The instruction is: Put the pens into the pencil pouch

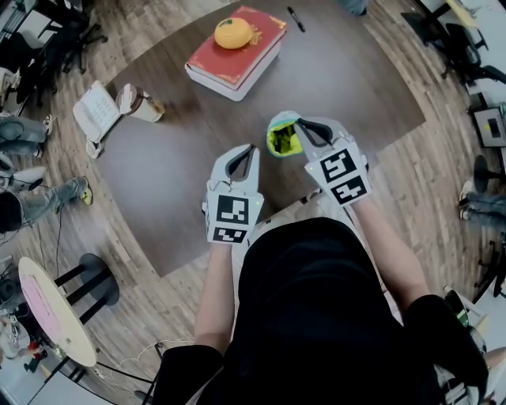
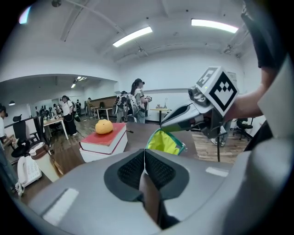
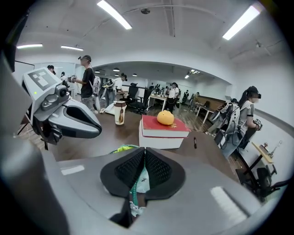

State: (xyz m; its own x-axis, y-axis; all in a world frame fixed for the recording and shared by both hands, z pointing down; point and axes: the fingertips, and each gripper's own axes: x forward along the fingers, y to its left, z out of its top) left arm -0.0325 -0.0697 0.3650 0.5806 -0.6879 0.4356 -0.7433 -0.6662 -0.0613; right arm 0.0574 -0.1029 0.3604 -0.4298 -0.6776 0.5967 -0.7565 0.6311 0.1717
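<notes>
Right tool (image 1: pixel 300 121) is gripping the pencil pouch (image 1: pixel 280 139) by its zipper rim; left tool (image 1: pixel 251 149) is hovering beside it, closed, empty.

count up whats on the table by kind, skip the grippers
book: 1
orange fruit: 1
pen: 1
pencil pouch: 1
cup: 1
telephone: 1
total: 6

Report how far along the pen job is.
Done: the pencil pouch is open, and dark shapes lie inside, though whether they are pens is unclear. In hand: the right gripper is clamped on the pouch's zipper edge, and the left gripper is shut and empty. Left: one black pen lies on the table beyond the red book.
</notes>
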